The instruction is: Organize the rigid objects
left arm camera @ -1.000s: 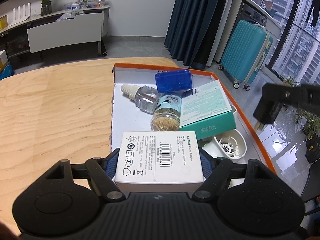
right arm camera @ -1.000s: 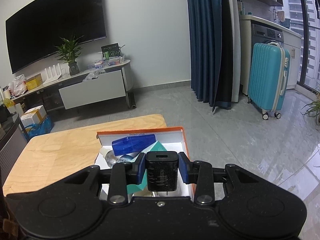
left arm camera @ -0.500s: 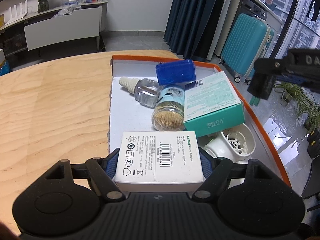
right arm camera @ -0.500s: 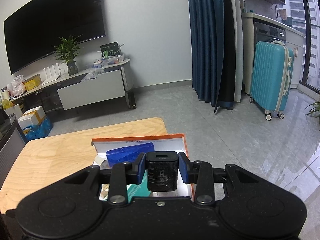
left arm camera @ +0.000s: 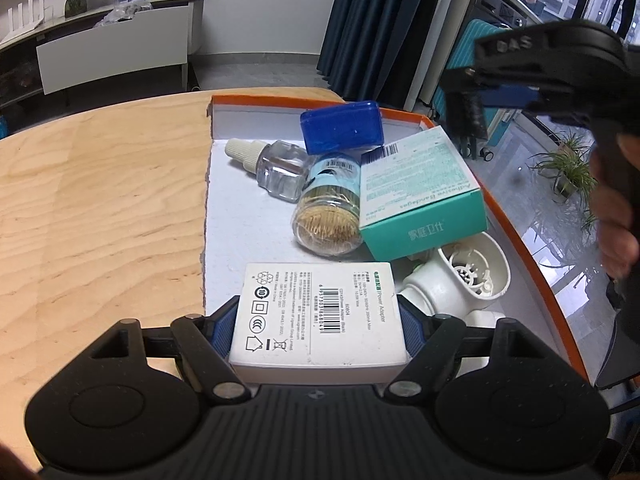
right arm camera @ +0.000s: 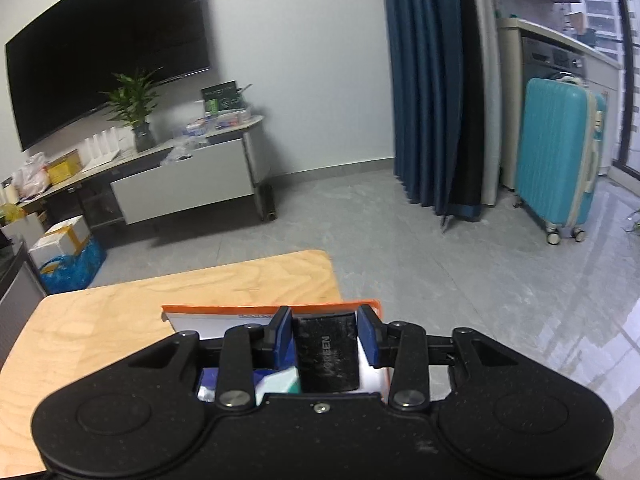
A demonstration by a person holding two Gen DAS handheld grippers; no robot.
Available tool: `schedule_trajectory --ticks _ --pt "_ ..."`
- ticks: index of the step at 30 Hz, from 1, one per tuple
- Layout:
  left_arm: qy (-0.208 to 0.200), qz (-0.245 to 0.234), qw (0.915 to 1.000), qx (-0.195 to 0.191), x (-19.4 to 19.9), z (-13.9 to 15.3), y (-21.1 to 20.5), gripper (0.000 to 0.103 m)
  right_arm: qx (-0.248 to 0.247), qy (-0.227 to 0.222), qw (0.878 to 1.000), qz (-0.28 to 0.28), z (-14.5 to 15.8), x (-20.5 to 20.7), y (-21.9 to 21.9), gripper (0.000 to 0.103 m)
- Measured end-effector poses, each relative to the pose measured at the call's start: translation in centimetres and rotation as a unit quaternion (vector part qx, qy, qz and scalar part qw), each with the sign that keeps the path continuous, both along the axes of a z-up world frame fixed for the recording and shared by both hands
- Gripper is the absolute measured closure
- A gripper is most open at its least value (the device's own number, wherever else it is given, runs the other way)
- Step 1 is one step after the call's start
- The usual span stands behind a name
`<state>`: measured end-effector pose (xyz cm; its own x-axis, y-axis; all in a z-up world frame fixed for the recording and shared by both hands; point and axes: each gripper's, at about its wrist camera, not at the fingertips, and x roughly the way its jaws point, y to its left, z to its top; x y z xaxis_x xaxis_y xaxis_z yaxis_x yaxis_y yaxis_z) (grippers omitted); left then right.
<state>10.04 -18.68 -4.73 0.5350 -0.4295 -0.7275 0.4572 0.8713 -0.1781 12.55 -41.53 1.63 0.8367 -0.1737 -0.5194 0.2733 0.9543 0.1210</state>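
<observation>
My left gripper [left arm camera: 318,316] is shut on a white power adapter box [left arm camera: 318,314] and holds it over the near end of an orange-rimmed tray [left arm camera: 532,240]. In the tray lie a blue case [left arm camera: 342,128], a clear dropper bottle [left arm camera: 272,164], a toothpick jar [left arm camera: 328,216], a teal bandage box [left arm camera: 420,192] and a white plastic cup part [left arm camera: 472,276]. My right gripper [right arm camera: 326,338] is shut on a black charger [right arm camera: 326,356]. It hovers over the tray's far right corner, and shows in the left wrist view [left arm camera: 480,96].
The tray [right arm camera: 272,309] sits at the right end of a wooden table [left arm camera: 100,200]. Beyond are a teal suitcase [right arm camera: 560,168], dark curtains [right arm camera: 432,80], a low white cabinet [right arm camera: 180,184] with a plant [right arm camera: 136,112], and a wall TV [right arm camera: 104,40].
My right gripper with the black charger has moved left and lower, in over the tray's far right corner. My left gripper has come closer to the tray with the white box.
</observation>
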Motion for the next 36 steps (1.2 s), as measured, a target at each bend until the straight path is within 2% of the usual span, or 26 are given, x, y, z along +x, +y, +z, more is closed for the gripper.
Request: schedule_trajectory --ticks 1,2,9,13,17,20,30,36 --pt "-0.001 -0.001 1.0 0.0 0.0 0.0 0.0 0.024 0.003 -0.001 1.0 0.008 0.1 -0.1 0.0 0.043" --pt "-0.001 -0.002 1.0 0.0 0.0 0.0 0.0 0.024 0.002 -0.006 1.0 0.011 0.3 -0.4 0.1 0.039" --pt "0.006 -0.008 0.9999 -0.001 0.0 -0.1 -0.2 0.024 -0.013 -0.029 0.999 -0.007 1.9 -4.5 0.7 0.037" --pt "0.005 -0.011 0.9999 -0.003 -0.4 0.2 -0.3 0.009 -0.019 -0.041 0.999 -0.013 2.6 -7.7 1.1 0.031" --pt "-0.005 -0.002 1.0 0.003 -1.3 1.0 -0.2 0.003 -0.029 -0.035 0.999 -0.011 2.7 -10.5 2.2 0.024" --pt "-0.009 0.006 0.9999 0.007 -2.1 1.5 0.2 0.001 -0.04 -0.026 0.999 -0.007 2.4 -12.2 3.4 0.023" --pt "-0.021 0.063 0.9968 0.045 -6.5 2.7 2.0 0.0 -0.018 -0.006 1.0 0.006 0.8 -17.2 5.7 0.021" --pt "-0.04 0.066 0.9945 0.07 -9.5 2.8 1.5 0.0 -0.02 -0.002 1.0 0.002 0.2 -19.6 7.0 0.021"
